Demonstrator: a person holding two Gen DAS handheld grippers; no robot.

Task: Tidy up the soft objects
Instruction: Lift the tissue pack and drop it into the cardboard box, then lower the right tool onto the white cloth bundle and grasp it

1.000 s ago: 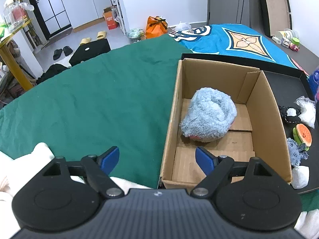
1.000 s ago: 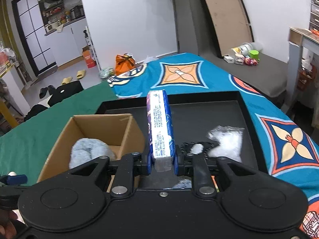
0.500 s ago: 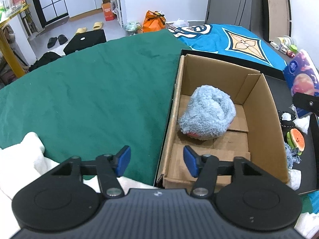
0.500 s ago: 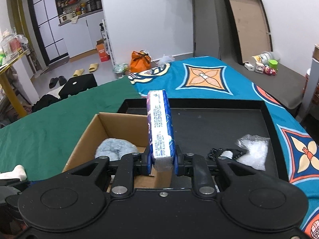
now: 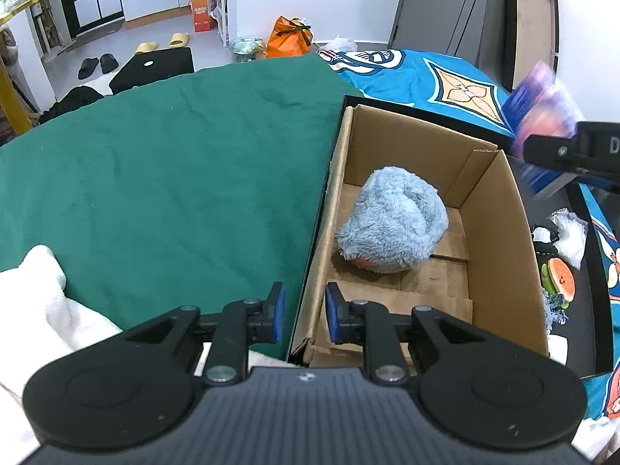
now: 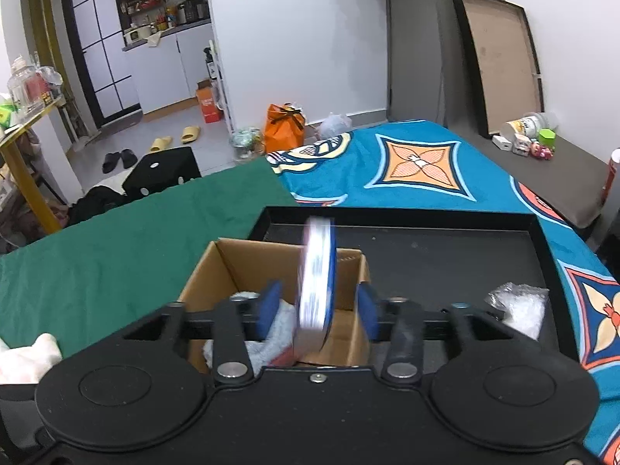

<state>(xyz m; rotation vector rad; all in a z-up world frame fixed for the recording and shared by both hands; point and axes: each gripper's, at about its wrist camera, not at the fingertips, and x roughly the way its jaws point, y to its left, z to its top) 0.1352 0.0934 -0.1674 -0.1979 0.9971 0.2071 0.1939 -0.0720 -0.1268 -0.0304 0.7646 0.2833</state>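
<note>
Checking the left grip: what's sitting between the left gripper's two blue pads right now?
In the left wrist view, the cardboard box's near-left wall edge stands between the left gripper's narrowed pads, which have just been closing.

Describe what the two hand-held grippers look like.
Both look alike. The left hand-held gripper and right hand-held gripper have black bodies with two round housings, silver pivot screws, black finger arms and blue pads. No cables or sleeves show.

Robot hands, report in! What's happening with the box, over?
Right gripper just opened, tissue pack loose between pads, above cardboard box. Left gripper closing over box wall. Fluffy blue toy inside.
</note>
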